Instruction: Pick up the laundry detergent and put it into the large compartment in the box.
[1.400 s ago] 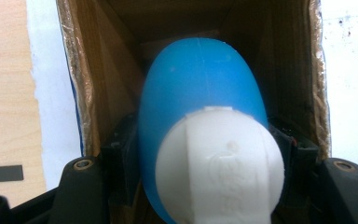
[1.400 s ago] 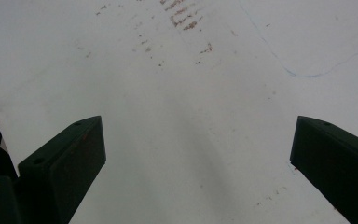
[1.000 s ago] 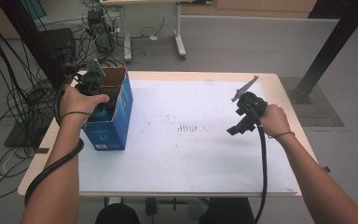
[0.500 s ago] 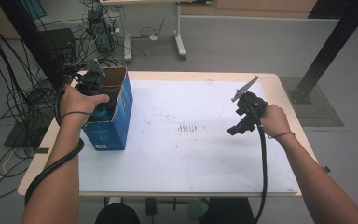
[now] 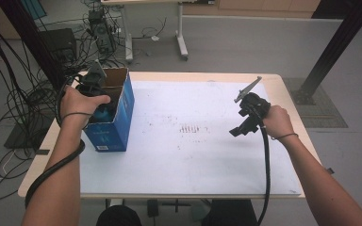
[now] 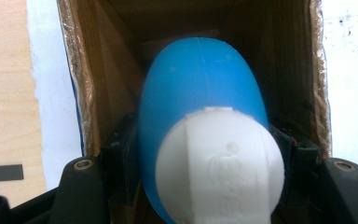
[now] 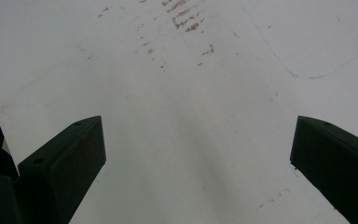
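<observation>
The left claw (image 5: 100, 100) reaches down into the open top of a blue cardboard box (image 5: 118, 123) that stands near the left edge of the worktop (image 5: 179, 165). In the left gripper view its jaws are clamped on a blue egg-shaped object (image 6: 200, 93) with a white rounded end (image 6: 221, 168); the black pads press on its two sides, and the object sits inside the box between the brown inner walls (image 6: 98, 93). The white end faces the camera and the blue end points deeper into the box. What the object is exactly is hard to say, as it is so close to the lens; it may be a plastic toy or capsule. In the high view a small patch of blue shows under the left hand (image 5: 78, 106), just inside the box rim.

The right claw (image 5: 241, 128) hangs above the white sheet covering the worktop, well apart from the box, towards the right side. In the right gripper view its two black jaws stand wide apart with nothing between them, over bare white surface with a few brown specks (image 7: 186, 21) and a faint blue line (image 7: 279, 60). The right hand (image 5: 277, 121) holds the gripper body, with its cable (image 5: 266, 174) trailing back along the forearm.
</observation>
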Available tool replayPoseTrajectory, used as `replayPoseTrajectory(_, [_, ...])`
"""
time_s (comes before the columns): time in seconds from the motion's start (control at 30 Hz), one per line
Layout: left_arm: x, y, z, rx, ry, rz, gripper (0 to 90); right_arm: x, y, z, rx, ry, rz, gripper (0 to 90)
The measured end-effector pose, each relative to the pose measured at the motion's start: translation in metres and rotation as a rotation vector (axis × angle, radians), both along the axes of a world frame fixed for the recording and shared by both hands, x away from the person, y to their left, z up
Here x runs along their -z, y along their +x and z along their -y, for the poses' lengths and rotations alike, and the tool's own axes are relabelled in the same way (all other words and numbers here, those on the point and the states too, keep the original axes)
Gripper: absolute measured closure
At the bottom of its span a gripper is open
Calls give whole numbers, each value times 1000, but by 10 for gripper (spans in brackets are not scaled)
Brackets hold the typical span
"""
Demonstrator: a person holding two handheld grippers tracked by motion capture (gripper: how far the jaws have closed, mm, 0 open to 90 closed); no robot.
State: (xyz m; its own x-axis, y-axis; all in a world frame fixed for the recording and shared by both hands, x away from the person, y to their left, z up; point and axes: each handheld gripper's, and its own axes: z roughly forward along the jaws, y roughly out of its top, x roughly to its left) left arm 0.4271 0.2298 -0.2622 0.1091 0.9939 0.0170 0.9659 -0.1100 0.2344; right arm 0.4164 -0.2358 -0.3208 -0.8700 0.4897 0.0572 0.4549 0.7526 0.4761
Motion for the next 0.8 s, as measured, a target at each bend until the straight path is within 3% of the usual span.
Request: replayPoseTrajectory(0.8, [-1, 1, 0, 4, -2, -4, 337, 3, 3, -2, -4, 0, -9, 31])
